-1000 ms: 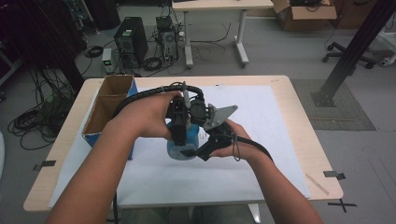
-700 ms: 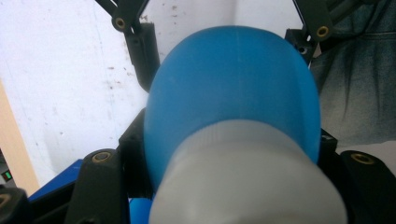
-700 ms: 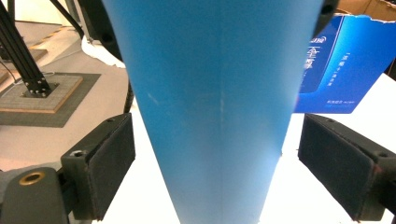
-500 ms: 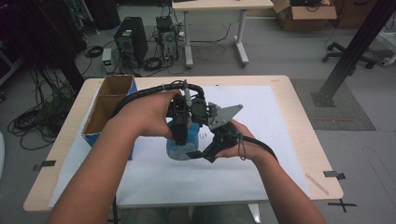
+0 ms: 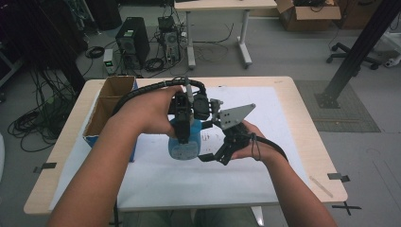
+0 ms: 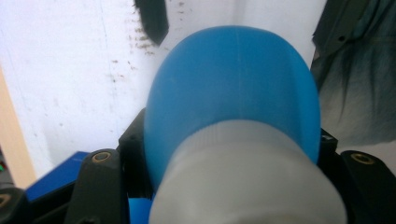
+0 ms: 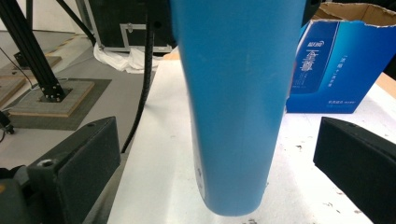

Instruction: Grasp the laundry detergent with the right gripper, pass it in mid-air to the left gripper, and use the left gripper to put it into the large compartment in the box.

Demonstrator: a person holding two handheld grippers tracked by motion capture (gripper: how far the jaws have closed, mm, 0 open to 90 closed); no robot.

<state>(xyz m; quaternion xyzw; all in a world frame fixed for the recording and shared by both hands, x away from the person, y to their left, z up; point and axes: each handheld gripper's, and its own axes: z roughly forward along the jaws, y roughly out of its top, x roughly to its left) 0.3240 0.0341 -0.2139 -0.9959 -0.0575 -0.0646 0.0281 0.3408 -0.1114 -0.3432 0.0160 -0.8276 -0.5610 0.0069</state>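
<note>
High view: blue bottle [image 5: 183,146], white cap uppermost, held upright over the white sheet [image 5: 283,123] at mid counter [image 5: 312,142]. Left gripper [image 5: 185,124] grasps it at the neck from above. Right gripper [image 5: 213,156], just right of the bottle, jaws spread wide on either side of the body without touching. Blue cardboard box [image 5: 109,106], top open, far left.

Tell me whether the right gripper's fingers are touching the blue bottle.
Apart. In the right gripper view, the blue bottle hangs between the fingers, with white table cover showing on both sides.
</note>
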